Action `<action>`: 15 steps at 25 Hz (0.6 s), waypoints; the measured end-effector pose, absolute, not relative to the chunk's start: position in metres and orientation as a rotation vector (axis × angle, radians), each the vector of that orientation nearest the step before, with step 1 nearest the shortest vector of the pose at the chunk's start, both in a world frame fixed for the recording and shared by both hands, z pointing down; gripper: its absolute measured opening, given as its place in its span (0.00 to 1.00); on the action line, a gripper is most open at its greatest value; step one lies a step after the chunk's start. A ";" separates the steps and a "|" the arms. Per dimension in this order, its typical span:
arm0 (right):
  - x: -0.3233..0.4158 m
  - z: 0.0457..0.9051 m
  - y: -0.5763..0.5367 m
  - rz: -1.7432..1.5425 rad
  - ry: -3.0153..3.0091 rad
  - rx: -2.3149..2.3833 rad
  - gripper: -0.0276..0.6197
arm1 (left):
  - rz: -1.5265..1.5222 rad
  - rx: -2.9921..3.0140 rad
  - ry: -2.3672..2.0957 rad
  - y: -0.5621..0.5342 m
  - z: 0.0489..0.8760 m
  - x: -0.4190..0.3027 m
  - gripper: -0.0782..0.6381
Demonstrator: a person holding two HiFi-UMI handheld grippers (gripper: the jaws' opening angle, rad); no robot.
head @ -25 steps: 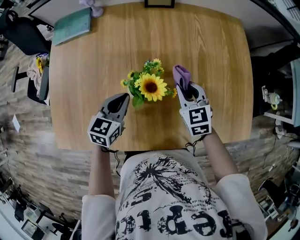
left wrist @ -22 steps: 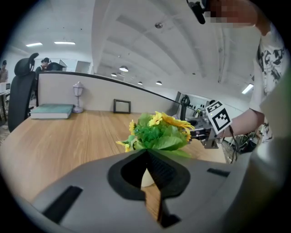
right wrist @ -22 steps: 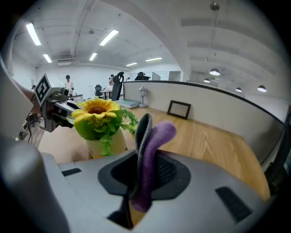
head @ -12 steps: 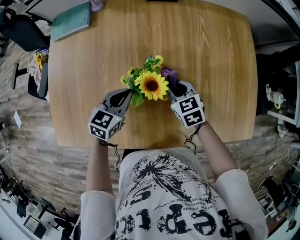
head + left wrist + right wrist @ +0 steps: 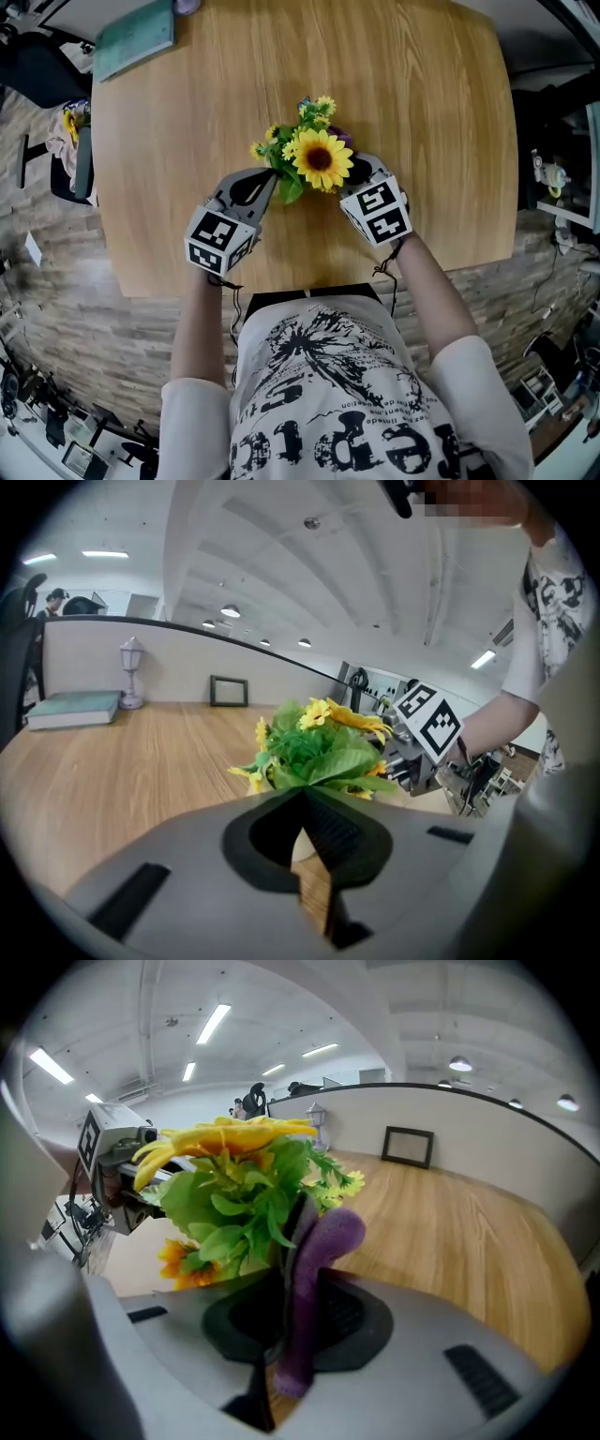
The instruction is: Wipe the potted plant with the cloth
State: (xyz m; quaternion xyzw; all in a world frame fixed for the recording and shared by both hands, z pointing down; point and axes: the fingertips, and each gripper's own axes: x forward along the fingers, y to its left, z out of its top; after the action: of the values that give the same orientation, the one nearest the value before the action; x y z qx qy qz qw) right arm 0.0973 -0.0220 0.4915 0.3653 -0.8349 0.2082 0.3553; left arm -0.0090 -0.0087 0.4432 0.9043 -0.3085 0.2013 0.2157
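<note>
jaws: right gripper (image 5: 295, 1215) clamped on purple cloth (image 5: 319, 1251), held against leaves to wipe | left gripper (image 5: 302, 795) closed, empty, beside pot, likely steadying | potted plant (image 5: 317, 161) mid-bench (image 5: 427, 112), toward near edge

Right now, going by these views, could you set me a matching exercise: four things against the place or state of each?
Things:
1. purple cloth
2. teal book
3. left gripper
4. picture frame

Places or states:
A. standing upright at the table's far edge
B. fingers shut, nothing between them
C. clamped in the right gripper
D. lying flat at the far left corner

Pairs: 1-C, 2-D, 3-B, 4-A
</note>
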 end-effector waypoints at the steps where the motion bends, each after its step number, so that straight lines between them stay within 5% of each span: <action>1: 0.097 0.492 -0.020 0.547 -2.149 0.955 0.15 | 0.552 2.508 -0.842 -0.008 0.444 -0.009 0.11; 15: 0.088 0.495 0.015 0.623 -2.060 1.112 0.15 | 0.555 2.573 -0.715 -0.010 0.444 -0.010 0.11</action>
State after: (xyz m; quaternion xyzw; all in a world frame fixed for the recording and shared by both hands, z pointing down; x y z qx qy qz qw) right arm 0.0883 0.0151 0.4947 0.4298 -0.7960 0.2406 0.3518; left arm -0.0101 -0.0096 0.4442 0.9232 -0.2565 0.1993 0.2053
